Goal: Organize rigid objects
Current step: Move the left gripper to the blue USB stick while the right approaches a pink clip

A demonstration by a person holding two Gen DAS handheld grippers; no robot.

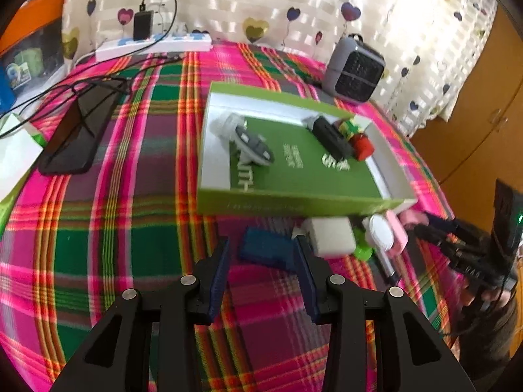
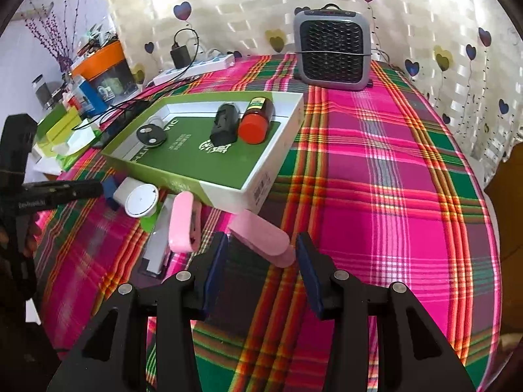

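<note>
A green shallow box (image 1: 294, 201) (image 2: 261, 183) lies on the plaid table and holds a black key fob (image 1: 253, 143) (image 2: 151, 134), a black block (image 1: 331, 137) (image 2: 224, 125) and a red-capped bottle (image 1: 361, 145) (image 2: 256, 121). In front of it lie a blue block (image 1: 266, 250), a white charger cube (image 1: 331, 236), a white round disc (image 1: 380, 233) (image 2: 141, 201) and pink cases (image 2: 183, 222) (image 2: 261, 233). My left gripper (image 1: 261, 245) is open, its fingers on either side of the blue block. My right gripper (image 2: 261, 245) is open, a pink case lying between its tips.
A grey fan heater (image 1: 354, 70) (image 2: 333, 52) stands at the back. A black phone (image 1: 78, 130) with cables lies at left, a white power strip (image 1: 153, 45) by the curtain. Boxes and clutter (image 2: 65, 124) sit at the left edge.
</note>
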